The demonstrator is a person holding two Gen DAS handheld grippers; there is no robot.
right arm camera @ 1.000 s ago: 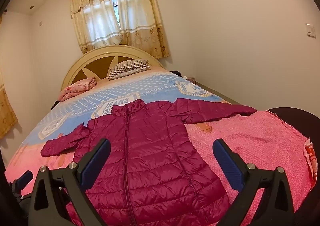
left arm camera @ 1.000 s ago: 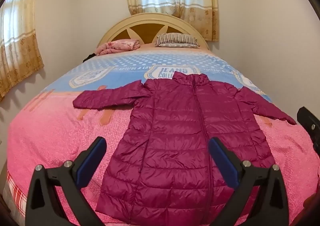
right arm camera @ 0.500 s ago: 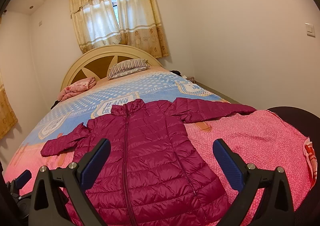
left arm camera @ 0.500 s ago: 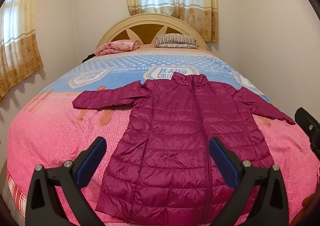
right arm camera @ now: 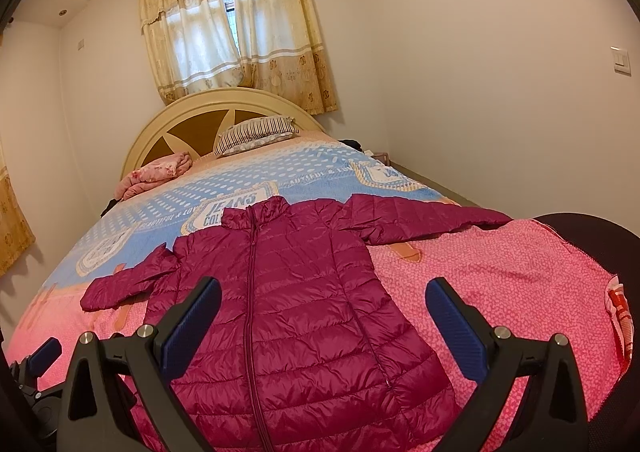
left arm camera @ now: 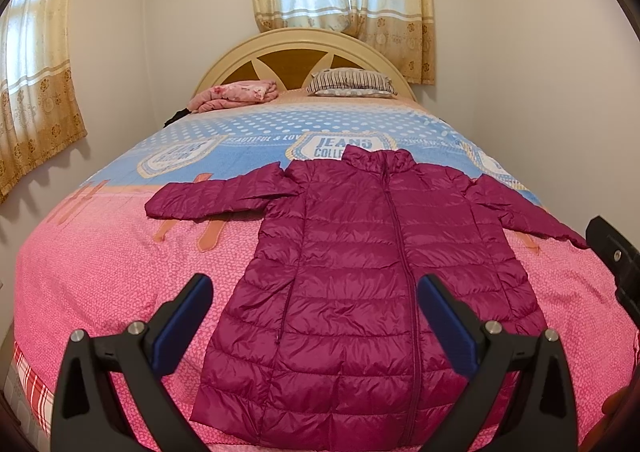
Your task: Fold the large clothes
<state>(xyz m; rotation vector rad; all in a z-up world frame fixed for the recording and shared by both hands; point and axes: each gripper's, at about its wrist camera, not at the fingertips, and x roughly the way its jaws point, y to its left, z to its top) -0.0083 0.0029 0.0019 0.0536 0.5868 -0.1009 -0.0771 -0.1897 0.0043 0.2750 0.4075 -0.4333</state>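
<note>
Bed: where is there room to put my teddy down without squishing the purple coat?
Bare pink cover lies left of the coat, below its left sleeve. More shows right of the coat, below the right sleeve. The blue part between collar and striped pillow is free too. The middle is taken.

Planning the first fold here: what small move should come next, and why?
Probably bring the left gripper to the left sleeve and grasp its cuff. The jacket lies flat, zipped, sleeves spread, and both grippers, the right too, are open and empty.
</note>
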